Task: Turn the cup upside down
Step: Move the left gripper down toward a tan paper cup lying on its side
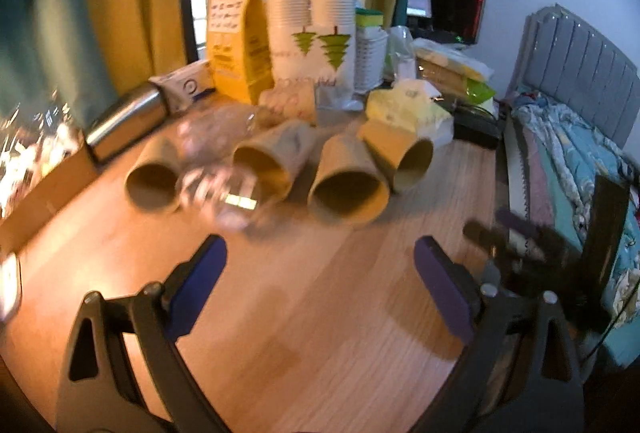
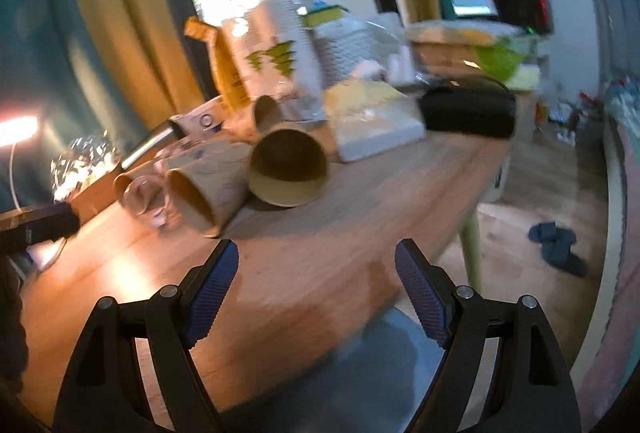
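Four paper cups (image 1: 348, 189) and a clear glass (image 1: 218, 189) lie sideways on the surface (image 1: 300, 293); the left gripper (image 1: 320, 265) and right gripper (image 2: 316, 269) both hold their jaws wide, gripping nothing.

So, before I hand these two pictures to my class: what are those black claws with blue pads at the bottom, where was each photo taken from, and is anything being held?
Each claw is a hand-held two-finger gripper with a wide-angle camera behind it; a person holds one in each hand. One picture looks along the left gripper, the other along the right gripper. Both are open and hold nothing. Ahead, on the wooden table, brown paper cups lie on their sides, mouths toward the cameras, such as one in the left view, with a clear plastic cup among them. Behind them stand a yellow box and stacked white cups.
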Motion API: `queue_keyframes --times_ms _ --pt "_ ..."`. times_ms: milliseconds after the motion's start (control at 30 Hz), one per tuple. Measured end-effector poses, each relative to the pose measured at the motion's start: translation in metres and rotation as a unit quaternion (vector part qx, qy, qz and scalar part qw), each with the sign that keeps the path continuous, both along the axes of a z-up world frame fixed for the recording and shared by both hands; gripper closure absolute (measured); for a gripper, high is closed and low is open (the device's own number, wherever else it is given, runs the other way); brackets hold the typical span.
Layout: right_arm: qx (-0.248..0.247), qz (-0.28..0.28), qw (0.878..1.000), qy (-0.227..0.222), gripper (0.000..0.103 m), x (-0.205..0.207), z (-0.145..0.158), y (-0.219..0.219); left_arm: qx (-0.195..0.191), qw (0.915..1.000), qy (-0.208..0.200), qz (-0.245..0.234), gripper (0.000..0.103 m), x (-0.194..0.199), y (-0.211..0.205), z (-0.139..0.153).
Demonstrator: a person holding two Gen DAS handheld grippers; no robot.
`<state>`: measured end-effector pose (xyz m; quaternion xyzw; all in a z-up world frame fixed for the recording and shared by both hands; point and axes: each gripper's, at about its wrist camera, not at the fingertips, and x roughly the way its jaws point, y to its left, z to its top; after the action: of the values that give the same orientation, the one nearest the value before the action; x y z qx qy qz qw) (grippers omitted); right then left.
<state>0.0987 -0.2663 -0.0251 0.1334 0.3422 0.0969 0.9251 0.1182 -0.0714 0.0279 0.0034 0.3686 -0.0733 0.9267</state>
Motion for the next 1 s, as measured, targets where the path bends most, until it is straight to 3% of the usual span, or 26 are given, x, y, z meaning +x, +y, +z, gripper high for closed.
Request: queue_keyframes --times_ms 100,167,367,633,1000 --pt "0.022 0.006 1.000 0.006 0.020 0.003 -0.006 -0.012 -0.043 0.9978 0.051 -0.004 0.007 0.040 -0.014 0.009" --pt "0.027 0.016 0.999 0.003 0.020 0.006 -0.005 -0.016 -0.053 0.9965 0.064 -0.005 0.007 0.060 -0.026 0.013" --pt "0.048 0.047 0.998 0.000 0.020 0.022 -0.007 -0.030 -0.008 0.9964 0.083 -0.018 0.007 0.113 -0.082 0.018" --pt "0.104 0.041 0.994 -0.007 0.020 0.025 -0.012 -0.066 0.030 0.9903 0.136 -0.002 0.007 0.163 -0.123 -0.009" --pt "0.149 0.040 0.988 -0.009 0.020 0.024 -0.017 -0.091 0.071 0.9727 0.219 0.030 0.008 0.202 -0.134 -0.049"
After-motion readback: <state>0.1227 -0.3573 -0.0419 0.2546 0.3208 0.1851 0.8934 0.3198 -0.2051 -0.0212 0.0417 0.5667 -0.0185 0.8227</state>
